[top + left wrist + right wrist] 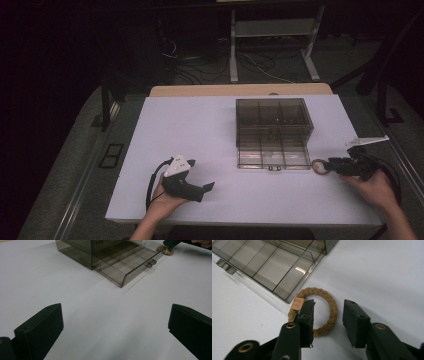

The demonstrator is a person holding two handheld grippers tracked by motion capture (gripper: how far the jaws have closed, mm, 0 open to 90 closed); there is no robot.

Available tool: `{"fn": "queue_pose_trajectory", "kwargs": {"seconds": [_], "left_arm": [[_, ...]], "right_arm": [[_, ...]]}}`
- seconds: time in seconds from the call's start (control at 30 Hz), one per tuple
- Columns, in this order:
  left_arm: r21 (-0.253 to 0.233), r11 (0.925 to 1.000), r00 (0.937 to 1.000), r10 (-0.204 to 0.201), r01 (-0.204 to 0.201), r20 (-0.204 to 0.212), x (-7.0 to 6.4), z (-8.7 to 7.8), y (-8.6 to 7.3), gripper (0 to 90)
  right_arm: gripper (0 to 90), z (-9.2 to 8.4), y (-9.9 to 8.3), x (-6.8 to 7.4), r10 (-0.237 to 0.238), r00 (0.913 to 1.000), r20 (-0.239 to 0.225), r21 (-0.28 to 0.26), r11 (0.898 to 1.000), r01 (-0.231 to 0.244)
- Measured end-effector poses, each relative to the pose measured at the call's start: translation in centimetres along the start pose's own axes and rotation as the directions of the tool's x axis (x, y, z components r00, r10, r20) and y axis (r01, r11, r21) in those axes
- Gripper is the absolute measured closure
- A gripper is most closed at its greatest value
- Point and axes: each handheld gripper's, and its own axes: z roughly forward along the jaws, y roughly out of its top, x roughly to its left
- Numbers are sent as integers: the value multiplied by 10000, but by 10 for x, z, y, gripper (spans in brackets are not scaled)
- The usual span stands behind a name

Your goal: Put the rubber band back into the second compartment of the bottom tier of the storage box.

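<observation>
A tan braided rope ring (332, 307) with a small paper tag lies flat on the white table (195, 125), touching the front right corner of the open drawer (269, 263). My right gripper (329, 305) straddles the ring's right side, one jaw inside the loop and the other outside, with a gap left between the outer pad and the rope. In the high view the ring (320, 167) sits at the tip of the right gripper (332, 165). My left gripper (200, 175) rests at the table's front left, jaws wide apart and empty (115, 320).
A smoky transparent drawer box (274, 117) stands mid-table, its lower drawer (272, 152) pulled out toward me and divided into empty compartments. From the left gripper view the drawer (122, 263) lies ahead. Cables and a metal frame (272, 30) stand on the floor beyond.
</observation>
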Motion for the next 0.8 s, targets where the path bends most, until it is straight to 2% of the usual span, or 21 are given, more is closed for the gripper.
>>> {"fn": "queue_pose_trajectory", "kwargs": {"seconds": [0.8], "left_arm": [[25,10000,10000,25,-25,31,0,1,0,0]], "right_arm": [[774,4,0,5,-382,9976,584,175,9992,372]]}}
